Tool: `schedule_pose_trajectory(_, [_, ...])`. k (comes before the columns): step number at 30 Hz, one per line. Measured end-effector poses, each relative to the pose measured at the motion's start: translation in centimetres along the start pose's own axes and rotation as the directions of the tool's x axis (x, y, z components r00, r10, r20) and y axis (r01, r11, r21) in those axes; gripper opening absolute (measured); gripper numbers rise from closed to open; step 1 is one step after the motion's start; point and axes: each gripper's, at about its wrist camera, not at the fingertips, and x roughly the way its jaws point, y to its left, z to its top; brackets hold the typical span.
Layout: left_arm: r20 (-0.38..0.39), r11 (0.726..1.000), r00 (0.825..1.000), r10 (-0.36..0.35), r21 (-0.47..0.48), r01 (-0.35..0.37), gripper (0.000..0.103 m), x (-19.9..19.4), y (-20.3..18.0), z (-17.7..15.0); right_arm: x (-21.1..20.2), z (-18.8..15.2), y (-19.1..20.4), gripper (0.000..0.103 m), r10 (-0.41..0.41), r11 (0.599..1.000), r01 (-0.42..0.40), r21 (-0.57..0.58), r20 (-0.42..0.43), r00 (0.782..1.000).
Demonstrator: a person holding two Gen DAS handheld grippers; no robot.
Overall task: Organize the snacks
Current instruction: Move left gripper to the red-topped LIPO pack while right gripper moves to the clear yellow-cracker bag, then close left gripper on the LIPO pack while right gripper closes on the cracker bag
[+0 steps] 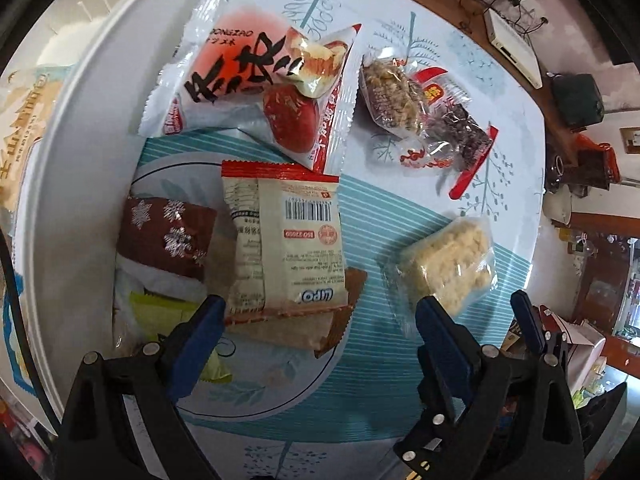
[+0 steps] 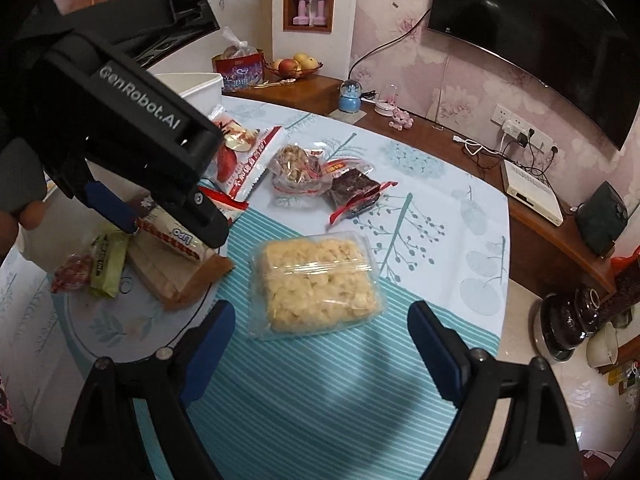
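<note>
Right tongs (image 2: pixel 320 344) wide, empty-jawed

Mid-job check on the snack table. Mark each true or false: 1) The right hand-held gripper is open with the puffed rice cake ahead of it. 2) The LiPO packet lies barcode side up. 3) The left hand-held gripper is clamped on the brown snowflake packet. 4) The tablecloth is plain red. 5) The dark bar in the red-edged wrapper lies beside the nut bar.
1) True: the right hand-held gripper is open, the puffed rice cake untouched ahead of it.
2) True: the LiPO packet shows its barcode.
3) False: the left hand-held gripper is open around the LiPO packet's end; the brown snowflake packet lies beside it.
4) False: the tablecloth is white and teal with tree prints.
5) True: the dark bar lies next to the nut bar.
</note>
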Motion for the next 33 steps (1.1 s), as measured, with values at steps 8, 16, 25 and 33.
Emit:
schedule_pose_trajectory(8, [-0.061, 0.999, 0.997, 0.043, -0.005, -0.043, 0.095, 2.1, -0.7, 1.6, 1.4, -0.6, 0.4, 0.089, -0.012, 0.999, 0.012, -0.029, 0.013, 1.0])
schedule_pose_trajectory(16, [-0.05, 0.995, 0.994, 0.099, 0.001, -0.099, 0.095, 2.9, -1.8, 3.1, 2.3, -0.8, 1.0, 0.089, -0.051, 0.998, 0.052, -0.044, 0.026, 0.998])
schedule_pose_trajectory(25, [-0.035, 0.987, 0.987, 0.158, 0.007, -0.158, 0.081, 2.6, -2.2, 3.3, 3.0, -0.8, 0.6, 0.089, -0.054, 0.998, 0.055, -0.028, 0.028, 0.998])
schedule_pose_trajectory(33, [-0.029, 0.983, 0.982, 0.184, 0.012, -0.184, 0.069, 1.7, -1.9, 2.8, 3.0, -0.8, 0.4, 0.088, -0.035, 0.999, 0.035, -0.023, 0.035, 0.999])
